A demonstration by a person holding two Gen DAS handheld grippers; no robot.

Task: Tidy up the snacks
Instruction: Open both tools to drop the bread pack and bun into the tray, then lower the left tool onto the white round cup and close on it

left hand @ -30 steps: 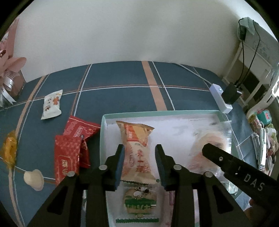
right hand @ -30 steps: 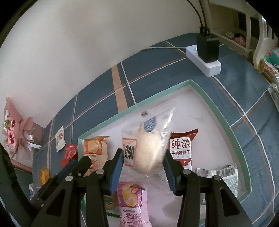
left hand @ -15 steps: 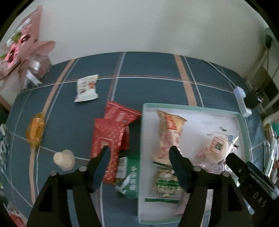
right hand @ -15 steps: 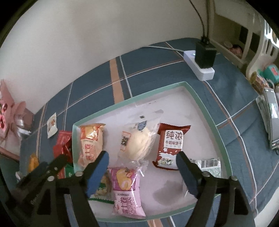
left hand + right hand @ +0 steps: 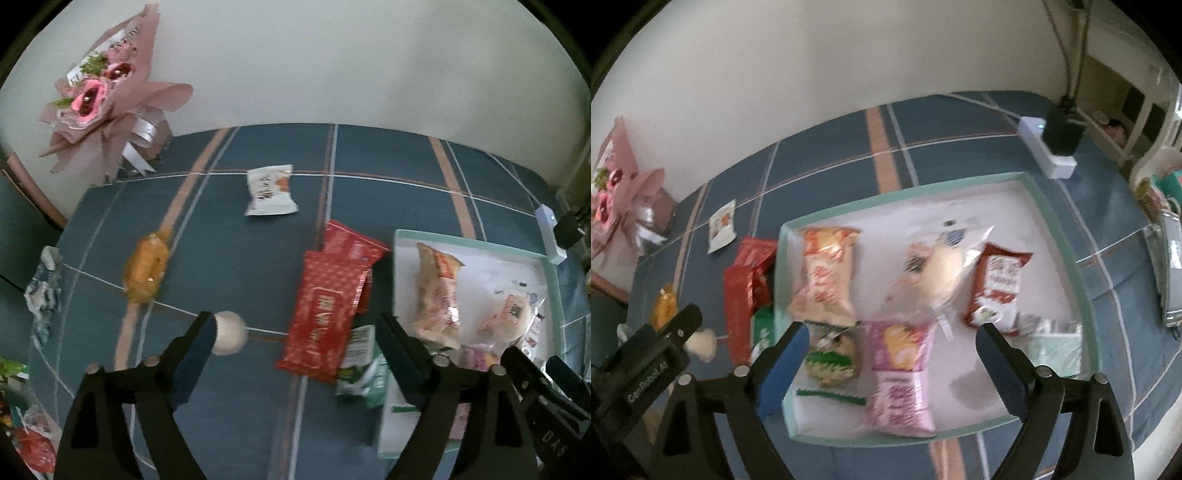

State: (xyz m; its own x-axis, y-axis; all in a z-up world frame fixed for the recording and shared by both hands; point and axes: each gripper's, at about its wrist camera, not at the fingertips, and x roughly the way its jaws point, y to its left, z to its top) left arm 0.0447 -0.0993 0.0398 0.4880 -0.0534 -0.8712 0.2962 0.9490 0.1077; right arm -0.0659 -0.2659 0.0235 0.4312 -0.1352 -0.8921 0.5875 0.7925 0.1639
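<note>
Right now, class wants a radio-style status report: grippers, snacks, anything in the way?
Left gripper and right gripper open, empty, jaws just opened. Tray holds several packets; red packets outside. Nothing blocking them.

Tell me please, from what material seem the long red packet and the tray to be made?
The long red packet looks like glossy plastic or foil film: it shines and creases at the sealed ends. The tray looks like matte card or thin plastic, with a pale green rim and a dull white floor; which one, the pictures leave open.
</note>
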